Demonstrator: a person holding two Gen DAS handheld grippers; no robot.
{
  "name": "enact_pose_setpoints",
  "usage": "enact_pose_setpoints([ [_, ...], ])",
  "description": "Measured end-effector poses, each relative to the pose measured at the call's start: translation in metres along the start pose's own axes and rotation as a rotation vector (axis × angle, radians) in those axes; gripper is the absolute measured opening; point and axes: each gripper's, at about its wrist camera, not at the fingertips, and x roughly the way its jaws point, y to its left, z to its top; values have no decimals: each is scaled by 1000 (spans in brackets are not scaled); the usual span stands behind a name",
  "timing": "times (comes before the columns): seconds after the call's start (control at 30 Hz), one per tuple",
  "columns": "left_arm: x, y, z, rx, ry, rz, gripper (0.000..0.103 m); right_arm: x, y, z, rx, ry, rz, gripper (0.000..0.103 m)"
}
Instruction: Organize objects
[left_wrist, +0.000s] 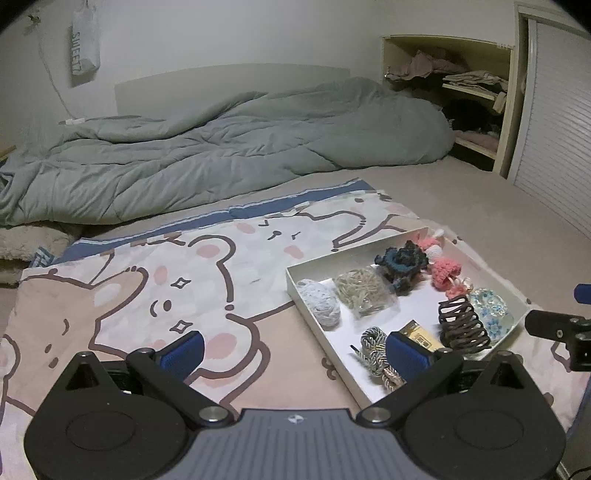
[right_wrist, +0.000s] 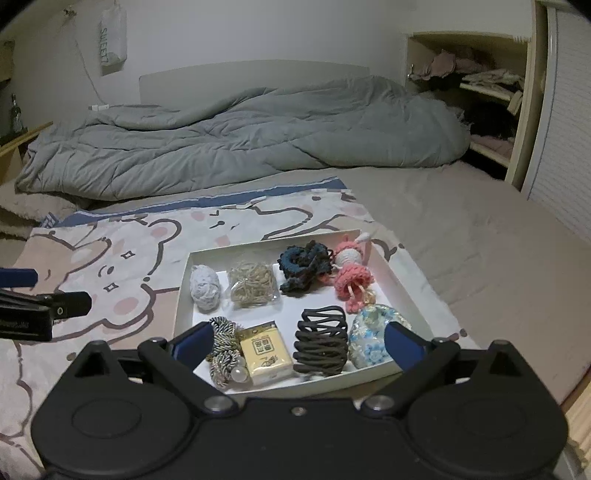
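Note:
A white shallow box lies on a cartoon bear cloth on the bed. It holds a white scrunchie, a bag of tan hair ties, a dark blue scrunchie, a pink crochet doll, a brown claw clip, a blue floral pouch, a yellow packet and a silver braided tie. My right gripper is open and empty over the box's near edge. My left gripper is open and empty, at the box's left.
A rumpled grey duvet covers the far half of the bed. A shelf unit with folded clothes stands at the back right beside a ribbed sliding door. Bare beige sheet lies to the right of the box.

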Motion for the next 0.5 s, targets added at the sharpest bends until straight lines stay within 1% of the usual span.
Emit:
enact_pose_setpoints([
  [0.5,1,-3,-1,1,7,3,103,1,-5,-1,19,8,-17,101],
])
